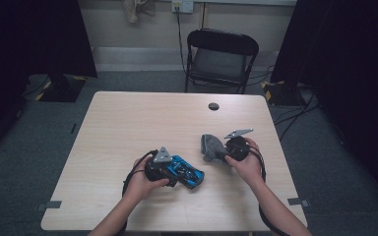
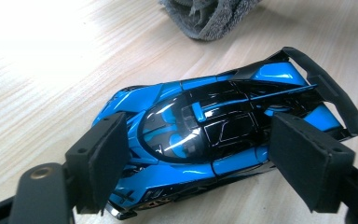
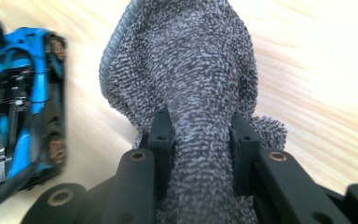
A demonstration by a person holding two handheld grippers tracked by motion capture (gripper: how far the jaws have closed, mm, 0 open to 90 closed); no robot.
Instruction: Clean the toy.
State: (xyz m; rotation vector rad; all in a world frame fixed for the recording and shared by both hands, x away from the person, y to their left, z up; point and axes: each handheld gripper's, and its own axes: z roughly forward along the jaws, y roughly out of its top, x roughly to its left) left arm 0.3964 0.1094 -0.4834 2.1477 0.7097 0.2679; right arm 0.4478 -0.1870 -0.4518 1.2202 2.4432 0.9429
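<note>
Blue-and-black toy car (image 2: 214, 135) — glossy hard plastic, sharp reflections on its roof. Grey terry cloth (image 3: 191, 84) — rough, looped, matt pile. Pale wood-grain desk (image 1: 142, 123): smooth, low sheen. Black tool pads (image 2: 100, 163) matt, faintly grainy.

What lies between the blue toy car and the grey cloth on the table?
Only bare wooden table separates the blue toy car from the grey cloth, as the high view shows.

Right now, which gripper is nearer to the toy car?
Left. The left gripper has its jaws around the blue toy car, while the right gripper is off beside it, clamping the grey cloth.
</note>
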